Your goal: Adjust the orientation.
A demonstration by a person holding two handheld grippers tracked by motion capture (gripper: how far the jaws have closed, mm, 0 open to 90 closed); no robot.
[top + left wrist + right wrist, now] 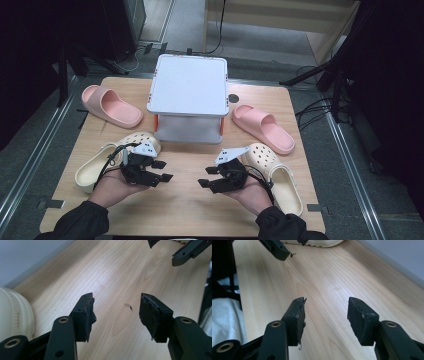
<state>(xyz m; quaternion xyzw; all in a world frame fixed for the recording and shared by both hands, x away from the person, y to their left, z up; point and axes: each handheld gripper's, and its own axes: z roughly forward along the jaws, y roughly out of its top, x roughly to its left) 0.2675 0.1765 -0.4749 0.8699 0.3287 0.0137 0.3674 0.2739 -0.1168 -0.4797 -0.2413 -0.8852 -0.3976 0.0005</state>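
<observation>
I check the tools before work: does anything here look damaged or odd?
Yes. The black pads on the left gripper look torn and ragged at their edges, and so do those of the right gripper. The shoes lie unpaired.

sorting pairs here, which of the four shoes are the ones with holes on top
The two cream clogs: one by the left gripper at, one by the right gripper at. The two pink slides beside the white box have smooth, plain straps.

Bare wooden tabletop [187, 205] lay open between the left gripper [162, 170] and right gripper [206, 177], a clear lane. Ahead, the white lidded plastic box [188, 97] blocked the way. Cream perforated clogs [102, 162] [275, 172] hemmed in both outer flanks, just beside the hands.
</observation>
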